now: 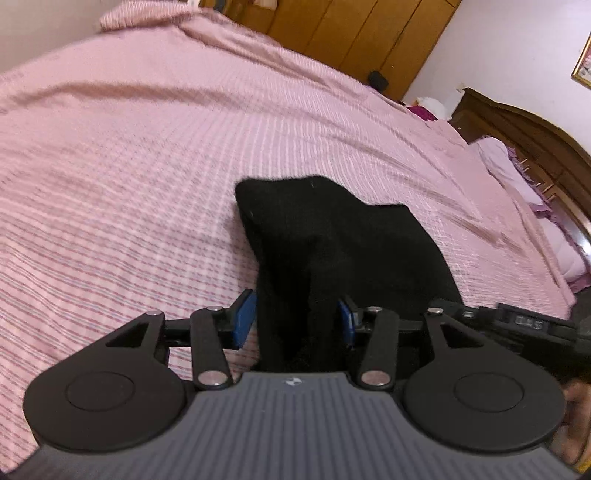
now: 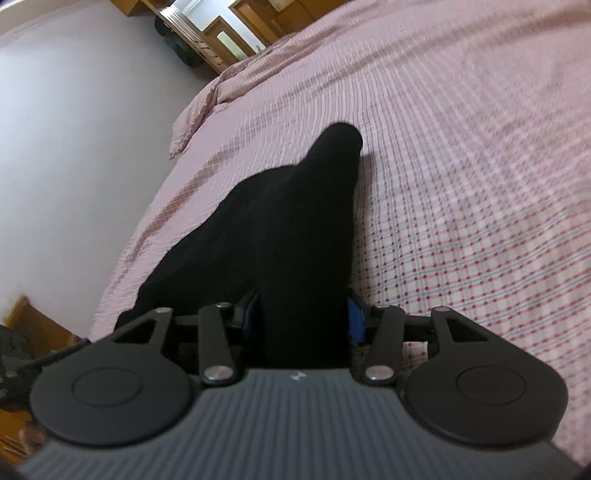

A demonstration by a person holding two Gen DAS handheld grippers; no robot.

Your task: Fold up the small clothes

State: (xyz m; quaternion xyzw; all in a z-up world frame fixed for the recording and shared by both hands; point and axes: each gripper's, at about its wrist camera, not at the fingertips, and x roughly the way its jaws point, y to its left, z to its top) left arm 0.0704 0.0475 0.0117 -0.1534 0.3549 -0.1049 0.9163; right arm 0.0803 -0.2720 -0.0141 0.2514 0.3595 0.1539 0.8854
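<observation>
A black garment [image 1: 332,240] lies bunched on the pink checked bedspread [image 1: 129,184]. Its near end rises between the blue pads [image 1: 244,321] of my left gripper [image 1: 295,321]. The jaws stand apart and the left pad shows a sliver clear of the cloth. In the right wrist view the same black garment [image 2: 288,206] runs as a long fold away from my right gripper [image 2: 303,317], its near end between the blue pads [image 2: 355,321], which stand apart beside it. Part of the right gripper's body [image 1: 517,321] shows at the right of the left wrist view.
The bed's edge [image 2: 147,221] drops to a pale floor [image 2: 74,147] on the left. A wooden wardrobe [image 1: 369,33] stands behind the bed, with a dark headboard [image 1: 535,140] and pillows [image 1: 506,166] at the right. A person's hand [image 1: 576,406] shows at the right edge.
</observation>
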